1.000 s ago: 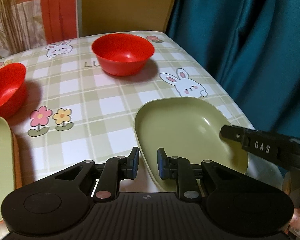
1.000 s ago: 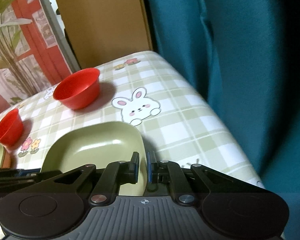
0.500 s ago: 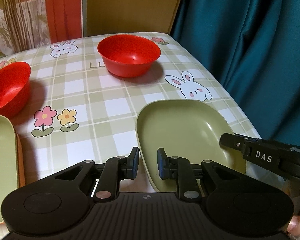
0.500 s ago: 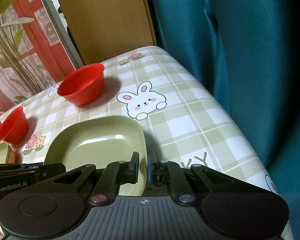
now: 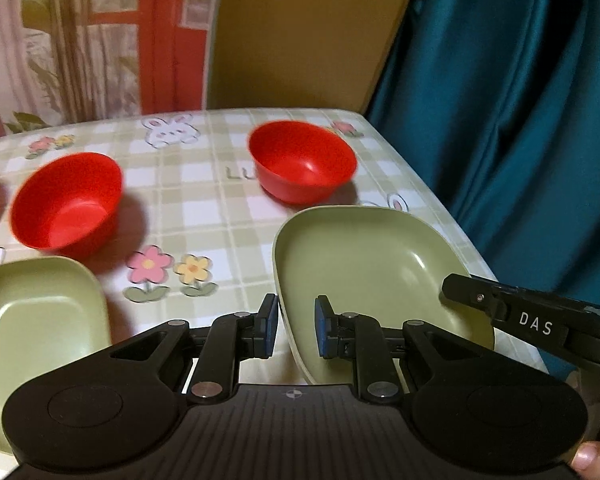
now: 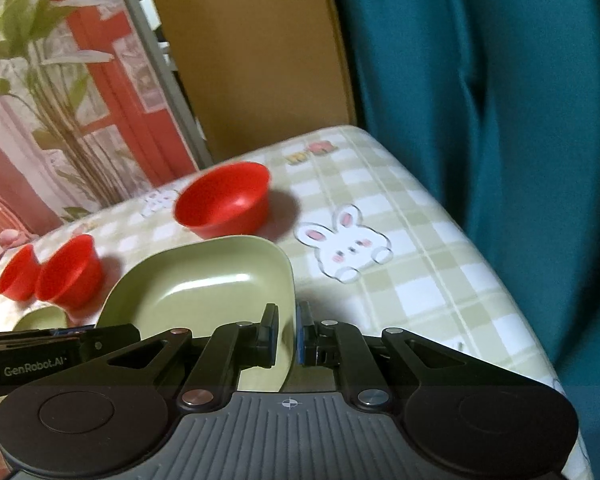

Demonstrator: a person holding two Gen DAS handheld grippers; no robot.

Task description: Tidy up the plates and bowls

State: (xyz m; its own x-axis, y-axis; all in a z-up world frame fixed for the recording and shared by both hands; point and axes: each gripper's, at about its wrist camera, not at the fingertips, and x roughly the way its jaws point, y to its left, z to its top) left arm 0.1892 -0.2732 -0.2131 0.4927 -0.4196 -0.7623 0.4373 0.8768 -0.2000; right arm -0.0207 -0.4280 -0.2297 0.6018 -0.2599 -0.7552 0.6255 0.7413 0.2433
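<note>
A green square plate (image 5: 364, 268) is held off the table by both grippers. My left gripper (image 5: 296, 330) is shut on its left rim. My right gripper (image 6: 286, 334) is shut on its right rim; the plate also shows in the right wrist view (image 6: 204, 284). A second green plate (image 5: 36, 320) lies on the table at the left, and part of it shows in the right wrist view (image 6: 40, 318). Red bowls stand beyond: one at the far right (image 5: 302, 162), one at the left (image 5: 66, 200), and a third (image 6: 18, 272) further left.
The table (image 5: 212, 216) has a checked cloth with rabbits and flowers. Its right edge runs along a teal curtain (image 5: 520, 100). A brown board (image 5: 300, 32) and a patterned wall stand behind the table.
Both grippers have lifted the green plate off the table and carried it up and to the left. The left plate and left bowl have come further into view.
</note>
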